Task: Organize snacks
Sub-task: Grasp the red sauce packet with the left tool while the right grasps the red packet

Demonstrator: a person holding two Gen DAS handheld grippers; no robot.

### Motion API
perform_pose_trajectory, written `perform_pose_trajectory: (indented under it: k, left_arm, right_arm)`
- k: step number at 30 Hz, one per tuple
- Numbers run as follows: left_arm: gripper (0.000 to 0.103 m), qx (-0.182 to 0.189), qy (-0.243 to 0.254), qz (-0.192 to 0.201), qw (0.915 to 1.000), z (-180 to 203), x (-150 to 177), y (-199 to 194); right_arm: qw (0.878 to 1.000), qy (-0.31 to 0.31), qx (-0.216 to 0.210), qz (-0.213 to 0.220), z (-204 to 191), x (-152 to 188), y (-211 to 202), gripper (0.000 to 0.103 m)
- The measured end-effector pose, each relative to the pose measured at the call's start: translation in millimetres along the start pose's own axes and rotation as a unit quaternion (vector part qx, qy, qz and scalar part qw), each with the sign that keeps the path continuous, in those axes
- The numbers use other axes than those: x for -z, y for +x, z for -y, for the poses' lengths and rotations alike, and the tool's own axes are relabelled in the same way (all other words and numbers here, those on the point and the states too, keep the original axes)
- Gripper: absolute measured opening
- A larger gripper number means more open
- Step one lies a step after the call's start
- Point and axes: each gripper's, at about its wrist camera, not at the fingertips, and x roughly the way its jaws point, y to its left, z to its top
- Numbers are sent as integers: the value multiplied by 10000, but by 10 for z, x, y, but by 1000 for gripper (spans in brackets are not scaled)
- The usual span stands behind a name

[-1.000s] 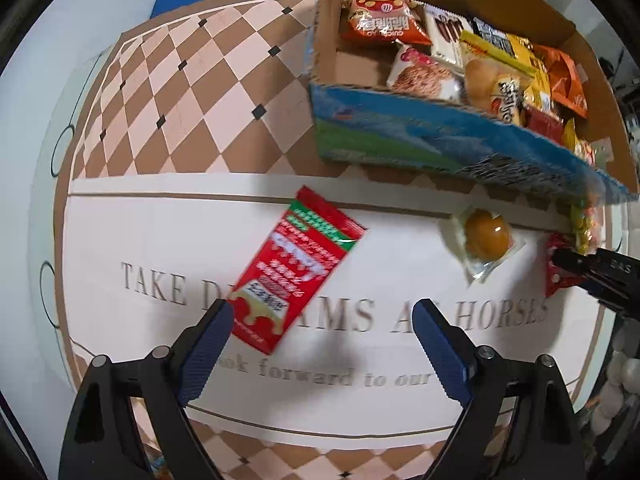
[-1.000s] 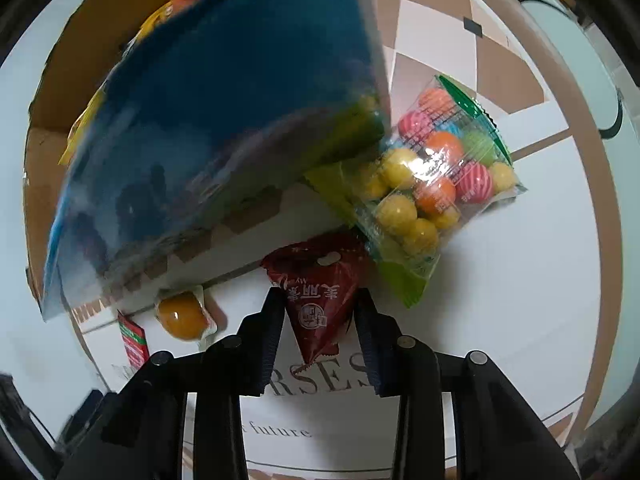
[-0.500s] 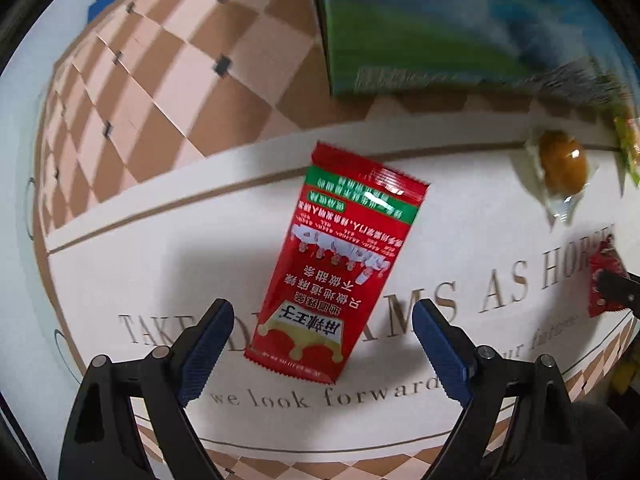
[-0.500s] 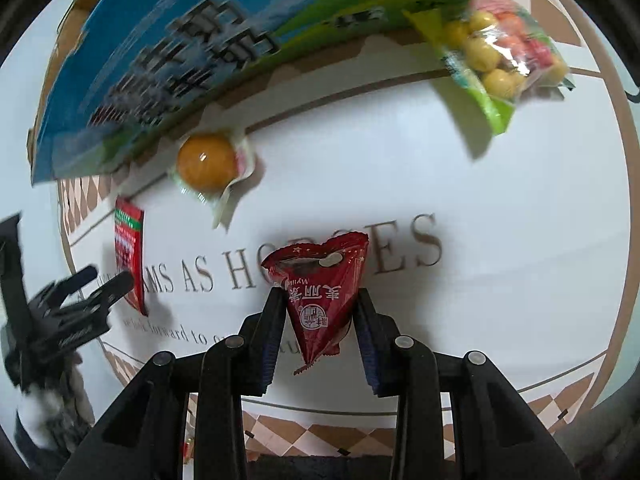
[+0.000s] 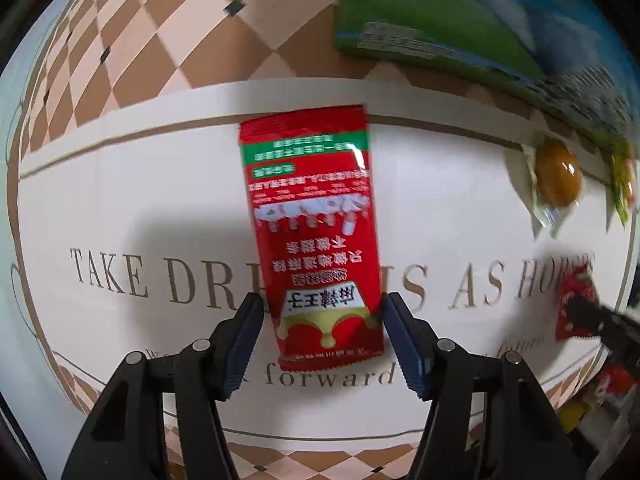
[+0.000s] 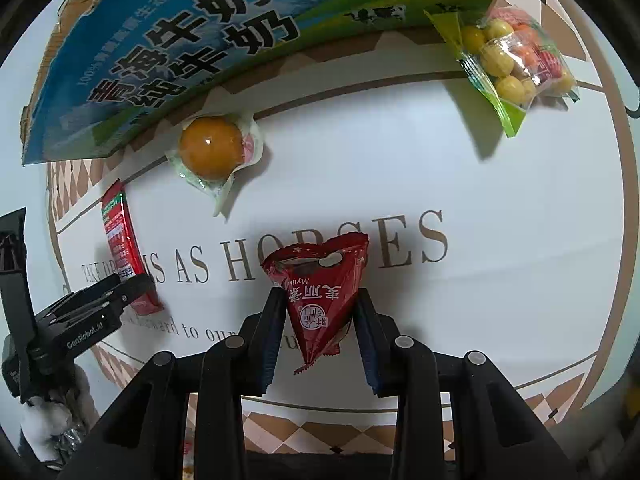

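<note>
A long red snack packet (image 5: 316, 232) lies flat on the white mat; it also shows in the right wrist view (image 6: 122, 248). My left gripper (image 5: 322, 340) straddles its near end, fingers close beside its edges, still open. My right gripper (image 6: 318, 316) is shut on a dark red triangular snack pouch (image 6: 320, 284), held just above the mat. The blue and green cardboard snack box (image 6: 192, 40) stands at the back, its side also seen in the left wrist view (image 5: 440, 12).
A wrapped orange ball snack (image 6: 210, 148) lies by the box front, also in the left wrist view (image 5: 556, 178). A clear bag of coloured candy balls (image 6: 516, 60) lies at the back right. The checkered tablecloth (image 5: 120, 60) surrounds the mat.
My left gripper has moved down and forward over the red packet and its fingers have narrowed around the packet's end. My right gripper has pulled back from the box, still holding the pouch.
</note>
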Motion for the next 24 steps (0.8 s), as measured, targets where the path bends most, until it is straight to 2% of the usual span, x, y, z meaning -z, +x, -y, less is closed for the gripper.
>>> perform_pose_trajectory:
  k: [4,10,12,17,24]
  left_arm:
    - [61,17,-228,63,9997,-100,-92,-9]
    - [59,-44,-260,213,9994,-69,-201,-25]
    - [49,-40,-287,357,9989,-19,-228,-89]
    - [42,93,-330,465,9983,26,-120,-154]
    - [41,226,-86,579,9980,204,305,-251]
  right_arm:
    - [9999,59,97,-124,-2,-67,102,43]
    - [9999,103,86,-88,-51,-88,162,42]
    - [9999,47,101,-49,-81,-91,165,39]
    - [9999,-65,86,-28,-140,-62,170,37]
    - [9997,-233,-122,13,-138,63,48,36]
